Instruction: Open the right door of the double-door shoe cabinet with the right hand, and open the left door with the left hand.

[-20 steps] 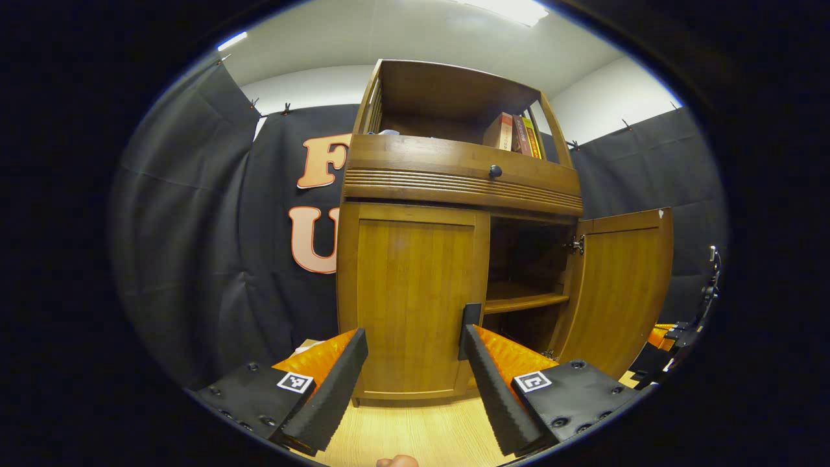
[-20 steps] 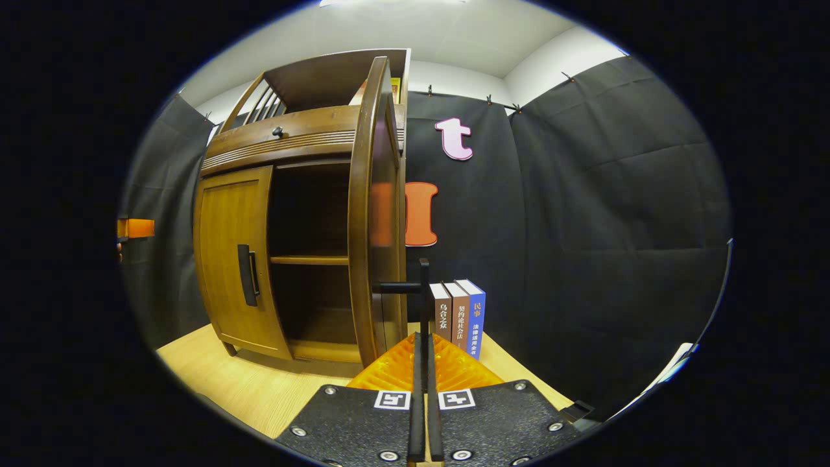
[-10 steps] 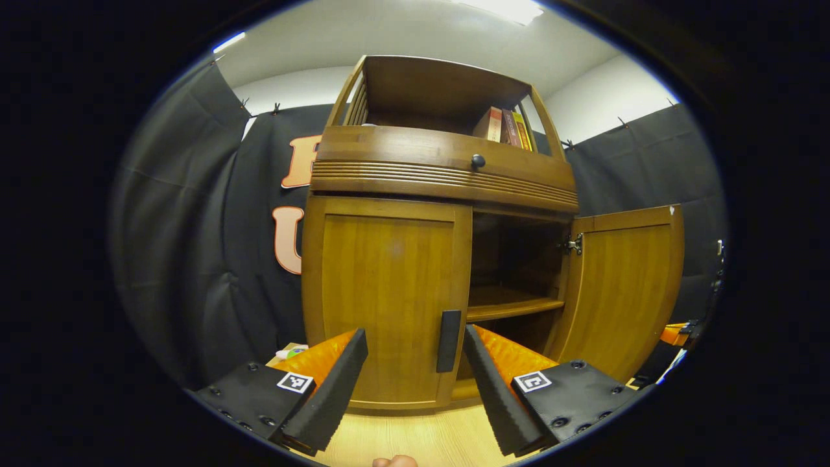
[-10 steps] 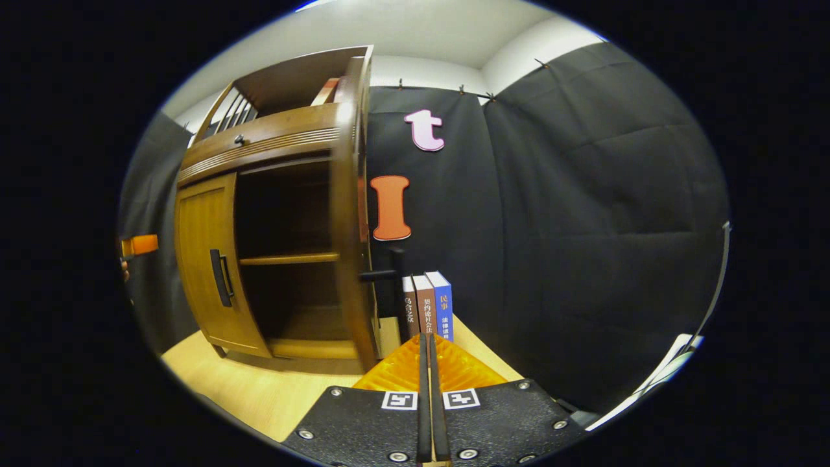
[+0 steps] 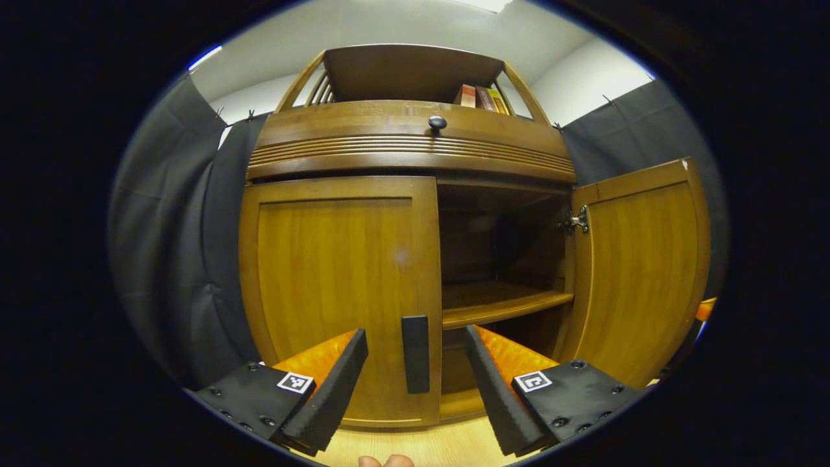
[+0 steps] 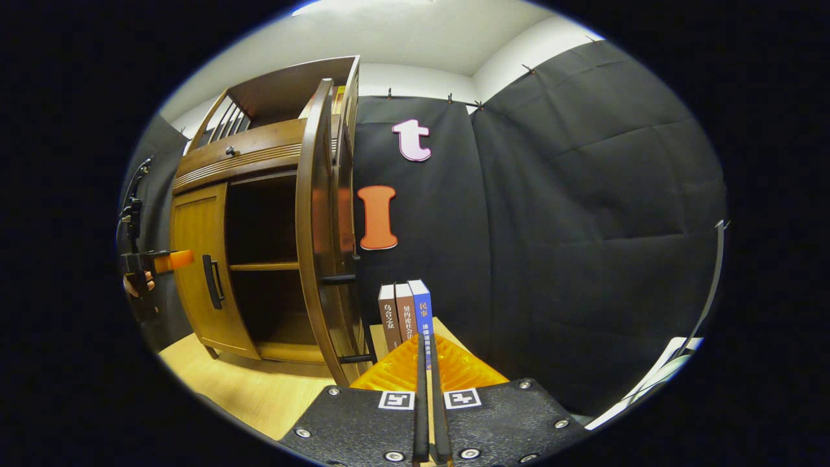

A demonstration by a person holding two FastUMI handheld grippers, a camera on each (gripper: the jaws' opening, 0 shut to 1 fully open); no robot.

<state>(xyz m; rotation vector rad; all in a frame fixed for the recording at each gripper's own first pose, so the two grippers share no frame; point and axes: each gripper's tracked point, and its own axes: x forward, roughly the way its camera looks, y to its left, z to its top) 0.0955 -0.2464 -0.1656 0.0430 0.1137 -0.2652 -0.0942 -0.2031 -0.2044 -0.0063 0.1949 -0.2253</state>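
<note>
The wooden shoe cabinet (image 5: pixel 408 139) stands close in front in the left gripper view. Its left door (image 5: pixel 337 285) is closed. That door's black handle (image 5: pixel 415 353) lines up between the fingers of my left gripper (image 5: pixel 415 336), which is open and a little short of it. The right door (image 5: pixel 639 272) stands swung open, baring the inner shelf (image 5: pixel 499 305). In the right gripper view the right door (image 6: pixel 318 227) shows edge-on with its handle (image 6: pixel 338 279) sticking out. My right gripper (image 6: pixel 423 340) is shut on nothing, to the right of that door.
Three books (image 6: pixel 405 311) stand upright on the light wooden table (image 6: pixel 227 383) just beyond the right gripper. More books (image 5: pixel 478 97) sit on the cabinet's top shelf, above a drawer knob (image 5: pixel 437 122). The left gripper (image 6: pixel 155 261) and a hand (image 6: pixel 137 284) show at the far left.
My left gripper has come closer to the left door, so its handle now sits between the open fingers. The right gripper has drawn away from the right door's handle, still shut.
</note>
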